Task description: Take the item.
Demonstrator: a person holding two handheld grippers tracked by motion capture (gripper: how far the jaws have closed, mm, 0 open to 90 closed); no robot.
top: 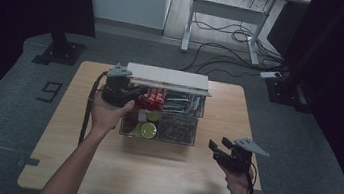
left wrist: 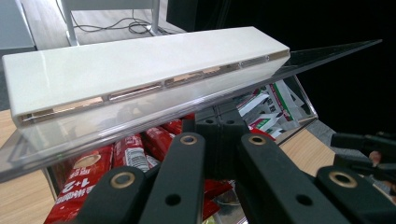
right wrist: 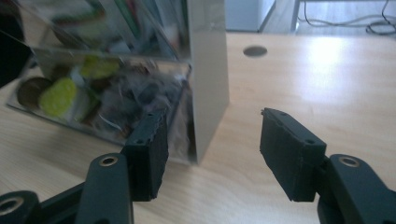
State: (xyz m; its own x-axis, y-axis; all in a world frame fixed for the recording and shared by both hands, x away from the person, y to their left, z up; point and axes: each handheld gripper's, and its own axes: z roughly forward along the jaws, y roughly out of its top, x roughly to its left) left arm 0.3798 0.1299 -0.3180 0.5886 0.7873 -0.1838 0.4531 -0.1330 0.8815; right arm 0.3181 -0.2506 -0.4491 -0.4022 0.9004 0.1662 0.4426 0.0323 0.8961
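left gripper (top: 128,91): clenched at clear box's (top: 159,118) raised lid (top: 168,79) | right gripper (top: 219,147): released, empty, beside box over table (top: 149,175)

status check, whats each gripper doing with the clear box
Left gripper shut, at the clear box's raised lid. Right gripper open, empty, apart from the box, off its right side. Red packets inside; nothing in the way.

Clear glossy plastic box (top: 157,133), its lid (left wrist: 140,60) smooth white; matt pale wood table (top: 149,175)
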